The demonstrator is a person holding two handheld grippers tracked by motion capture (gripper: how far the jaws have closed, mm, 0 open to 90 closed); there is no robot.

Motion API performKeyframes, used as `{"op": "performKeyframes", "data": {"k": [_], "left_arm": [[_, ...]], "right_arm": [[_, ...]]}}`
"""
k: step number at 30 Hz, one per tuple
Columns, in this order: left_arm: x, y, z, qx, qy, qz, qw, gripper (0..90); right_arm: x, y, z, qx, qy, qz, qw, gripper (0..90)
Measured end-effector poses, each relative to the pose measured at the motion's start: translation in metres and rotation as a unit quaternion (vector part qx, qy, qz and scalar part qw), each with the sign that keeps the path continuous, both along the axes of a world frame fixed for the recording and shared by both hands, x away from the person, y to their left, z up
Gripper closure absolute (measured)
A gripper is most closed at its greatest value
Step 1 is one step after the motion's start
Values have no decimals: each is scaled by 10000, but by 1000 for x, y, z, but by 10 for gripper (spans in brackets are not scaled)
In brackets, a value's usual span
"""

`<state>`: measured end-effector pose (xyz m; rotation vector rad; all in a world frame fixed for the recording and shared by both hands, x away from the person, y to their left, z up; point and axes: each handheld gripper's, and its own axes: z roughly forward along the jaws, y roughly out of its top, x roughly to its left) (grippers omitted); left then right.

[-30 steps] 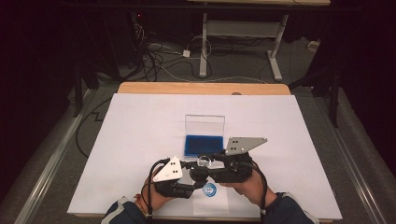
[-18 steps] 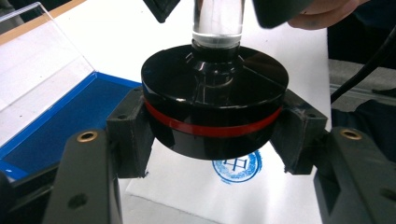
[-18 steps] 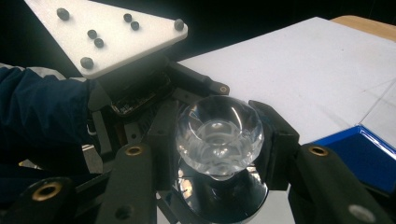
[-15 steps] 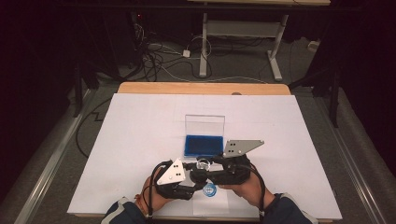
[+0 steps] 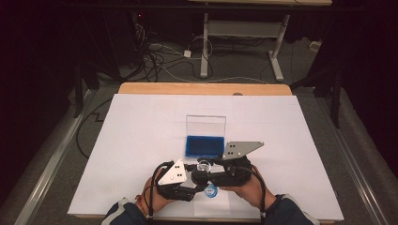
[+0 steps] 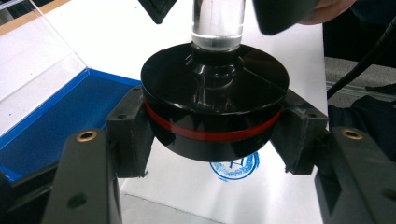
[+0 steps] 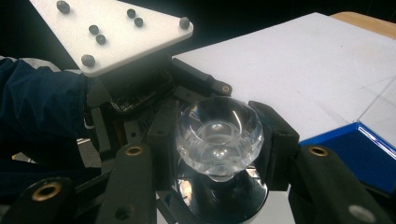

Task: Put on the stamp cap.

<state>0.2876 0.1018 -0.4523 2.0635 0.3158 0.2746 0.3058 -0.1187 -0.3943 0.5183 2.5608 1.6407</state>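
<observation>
- White paper covers the table (image 5: pixel 141 140), whose wooden far edge shows beyond it, with a dark floor, cables and a desk frame behind.
- Near the person's edge of the table, a round stamp (image 6: pixel 212 93) is held off the sheet; its black base carries a red band, and a clear handle rises from it to a faceted clear knob (image 7: pixel 218 135).
- Left gripper (image 5: pixel 190 180) is clamped on the stamp's black base, its two pads pressing the rim from either side in the left gripper view.
- Right gripper (image 5: pixel 213 166) is closed on the clear knob, one pad on each side of it in the right gripper view.
- Both grippers meet at the stamp, jaws facing each other, the grey plates on top of them tilted.
- Directly under the stamp, a round blue stamp print (image 6: pixel 233 165) lies on the paper, apart from the base above it.
- Just beyond the grippers sits a blue ink pad (image 5: pixel 204 145) in its case, the clear lid (image 5: pixel 205 125) standing upright at the far side.
- Blue sleeves (image 5: pixel 291 213) of the person come in from the near edge.
</observation>
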Motion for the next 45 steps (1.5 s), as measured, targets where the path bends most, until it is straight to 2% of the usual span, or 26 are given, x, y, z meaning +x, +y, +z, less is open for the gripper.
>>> {"op": "performKeyframes", "data": {"k": [17, 28, 37, 40, 45], "left_arm": [[0, 0, -2, -25, -11, -20, 10000, 354], [4, 0, -6, 126, 69, -11, 9999, 333], [4, 2, -7, 254, -69, 203, 9994, 288], [5, 4, -8, 370, -113, 382, 9985, 235], [7, 8, -10, 513, -218, 517, 9971, 192]], "right_arm": [[0, 0, 0, -8, -17, -15, 10000, 570], [-1, -2, 2, -6, -79, -54, 10000, 571], [0, -6, 5, -43, -170, -90, 9998, 571], [0, -8, 6, -35, -192, -116, 9997, 571], [1, -11, 8, -45, -206, -150, 9997, 571]]}}
